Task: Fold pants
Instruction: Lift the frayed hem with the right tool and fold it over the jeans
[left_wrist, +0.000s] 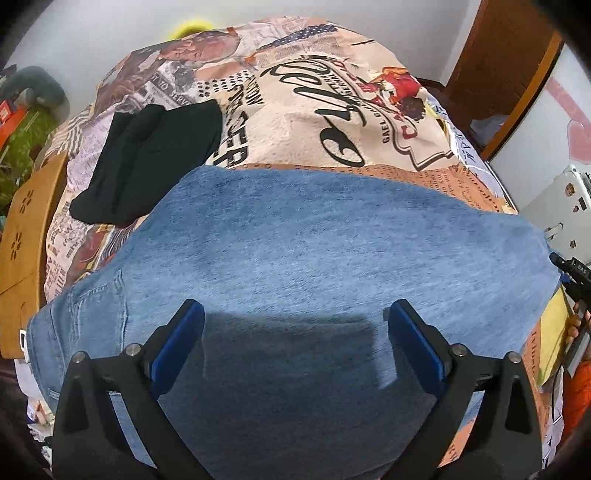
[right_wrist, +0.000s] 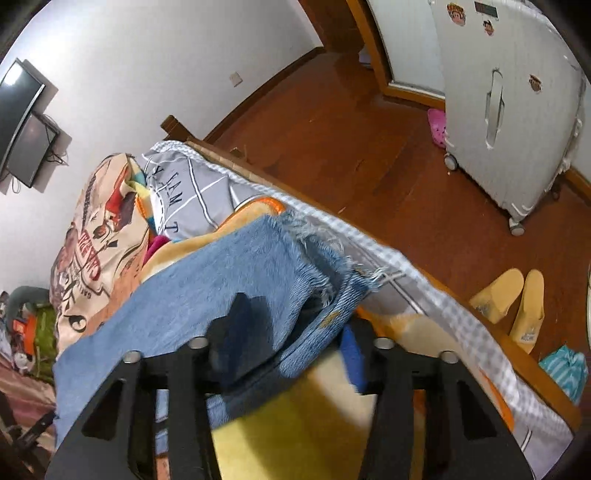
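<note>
Jeans (left_wrist: 325, 236) lie flat across the bed, waistband and pocket at one side, the frayed hems (right_wrist: 317, 243) at the bed's edge. Right gripper (right_wrist: 295, 332): jaws partly closed around the hem end, denim bunched between them; whether the pads actually pinch it I cannot tell. Probably placed there to carry the legs over. Left gripper (left_wrist: 295, 332): jaws wide, holding nothing, poised above mid-leg. A black garment (left_wrist: 147, 158) lies folded just beyond. Printed blanket (left_wrist: 295, 110) as surface; wooden floor (right_wrist: 332, 129), 2 slippers (right_wrist: 517, 306), suitcase (right_wrist: 517, 110).
</note>
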